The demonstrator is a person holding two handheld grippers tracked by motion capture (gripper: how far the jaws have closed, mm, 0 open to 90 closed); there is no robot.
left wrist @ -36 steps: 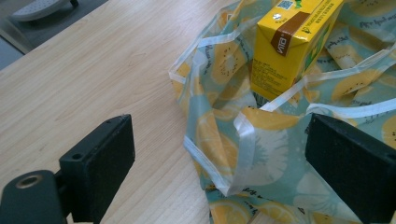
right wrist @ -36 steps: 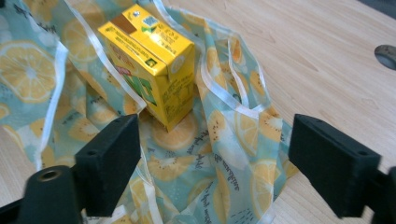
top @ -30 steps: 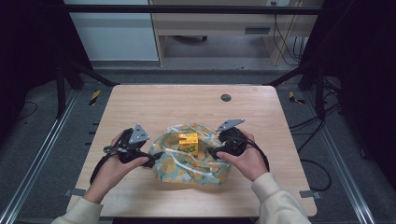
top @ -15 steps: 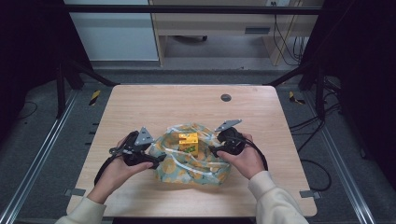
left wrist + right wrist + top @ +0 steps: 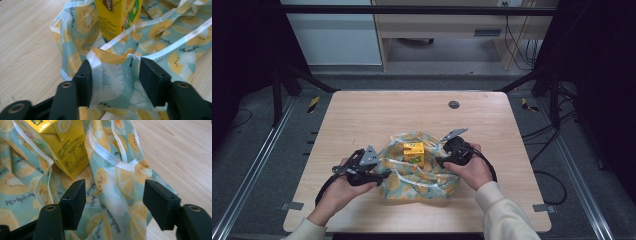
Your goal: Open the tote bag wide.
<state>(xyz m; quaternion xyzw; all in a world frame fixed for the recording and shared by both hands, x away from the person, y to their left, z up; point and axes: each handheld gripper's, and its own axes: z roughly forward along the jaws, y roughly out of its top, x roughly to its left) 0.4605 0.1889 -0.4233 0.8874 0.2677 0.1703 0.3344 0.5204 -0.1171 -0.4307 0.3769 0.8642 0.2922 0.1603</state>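
Lemon-print bag at the table's middle, a gripper at each flank

I see a pale wood-grain table (image 5: 362, 115) with rounded corners; on it, just toward me from centre, lies a crumpled glossy plastic bag (image 5: 422, 177) printed with lemon slices on teal and edged in white. A yellow juice carton (image 5: 413, 151), boxy and upright, stands in the bag's 12 o'clock part. My left gripper (image 5: 382, 174) lies level at the bag's 9 o'clock, its jaws having just been closing; in the left gripper view a fold of bag edge sits between them, brushing one pad while the other stands clear, so no clamp yet. My right gripper (image 5: 439, 161) sits at 3 o'clock, jaws apart and straddling loose film. A small dark round disc (image 5: 454, 104) lies at the table's far 1 o'clock.
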